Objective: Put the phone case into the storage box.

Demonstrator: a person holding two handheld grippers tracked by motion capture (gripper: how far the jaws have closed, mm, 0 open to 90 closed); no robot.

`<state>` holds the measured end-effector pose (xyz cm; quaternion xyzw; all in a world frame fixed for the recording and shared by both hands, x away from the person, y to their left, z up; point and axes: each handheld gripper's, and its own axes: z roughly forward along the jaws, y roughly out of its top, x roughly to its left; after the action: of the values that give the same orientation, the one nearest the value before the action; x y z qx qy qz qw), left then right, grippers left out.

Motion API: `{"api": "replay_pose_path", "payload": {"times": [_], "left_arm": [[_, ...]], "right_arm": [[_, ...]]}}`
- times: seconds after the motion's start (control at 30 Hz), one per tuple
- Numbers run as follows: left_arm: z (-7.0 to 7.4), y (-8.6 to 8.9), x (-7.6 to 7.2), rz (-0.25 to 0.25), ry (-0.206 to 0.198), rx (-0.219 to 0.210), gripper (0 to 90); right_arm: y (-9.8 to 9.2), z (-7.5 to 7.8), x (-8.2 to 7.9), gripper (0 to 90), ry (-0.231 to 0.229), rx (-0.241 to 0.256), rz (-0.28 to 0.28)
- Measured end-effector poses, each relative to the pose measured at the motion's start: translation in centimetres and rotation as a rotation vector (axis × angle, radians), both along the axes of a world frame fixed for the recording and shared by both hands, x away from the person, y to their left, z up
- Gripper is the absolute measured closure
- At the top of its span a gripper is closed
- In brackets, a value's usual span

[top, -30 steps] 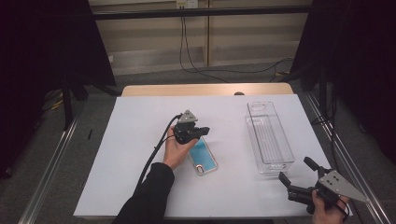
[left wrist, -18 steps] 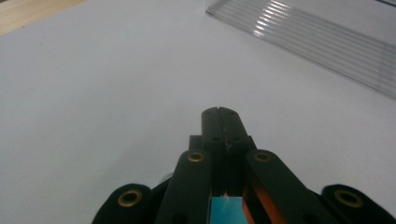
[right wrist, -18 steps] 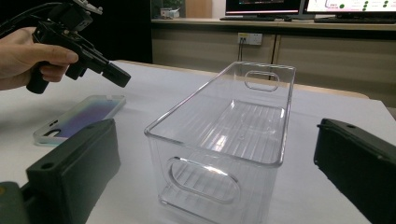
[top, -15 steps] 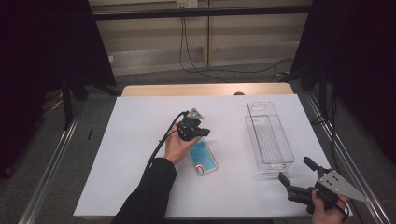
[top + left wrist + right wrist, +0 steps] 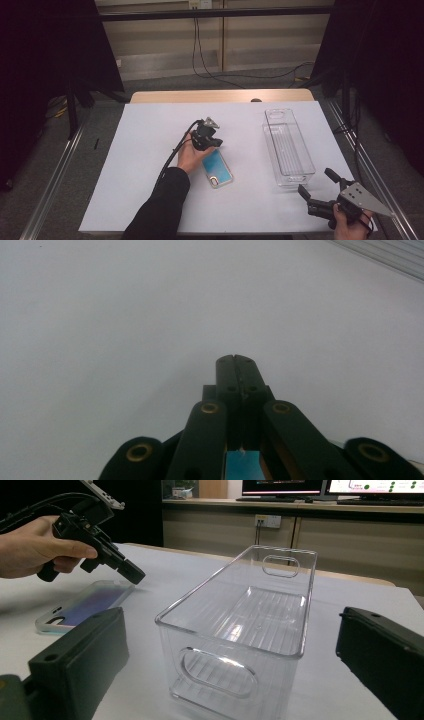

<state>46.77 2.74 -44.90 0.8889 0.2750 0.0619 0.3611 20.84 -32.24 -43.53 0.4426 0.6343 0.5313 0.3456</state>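
L gripper [image 5: 214,142] tipped over phone case [image 5: 218,168]

Black tongs [image 5: 214,140], brass rivets, black sleeve [image 5: 160,210]

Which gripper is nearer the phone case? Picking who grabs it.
Left. The left gripper is at the phone case's far end; the right gripper sits beyond the clear bin.

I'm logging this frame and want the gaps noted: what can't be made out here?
- Whether the left gripper grips the phone case: high view too small; left gripper view cuts the case at the bottom edge.
- Case's far end: covered by that gripper.
- Clear bin: nothing visible inside.
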Motion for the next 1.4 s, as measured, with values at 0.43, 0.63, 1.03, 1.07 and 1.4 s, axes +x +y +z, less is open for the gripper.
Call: {"api": "replay_pose_path", "payload": {"times": [0.43,0.63,1.03,1.07,1.4], "left_arm": [[-0.8,-0.3,-0.2,-0.013,0.01,0.027,90.0],[-0.7,-0.1,-0.1,-0.03,0.01,0.041,90.0],[-0.5,0.7,-0.4,-0.049,0.014,0.061,90.0],[-0.5,0.7,-0.4,-0.052,0.017,0.062,90.0],[-0.4,1.2,-0.5,-0.048,0.025,0.07,90.0]], "right_arm": [[0.0,0.0,0.0,0.0,-0.001,-0.004,0.002],[0.0,0.0,0.0,0.0,-0.001,-0.006,0.003],[0.0,0.0,0.0,0.0,-0.002,-0.01,0.005],[0.0,0.0,0.0,0.0,-0.002,-0.011,0.006],[0.0,0.0,-0.1,0.0,-0.003,-0.011,0.004]]}}
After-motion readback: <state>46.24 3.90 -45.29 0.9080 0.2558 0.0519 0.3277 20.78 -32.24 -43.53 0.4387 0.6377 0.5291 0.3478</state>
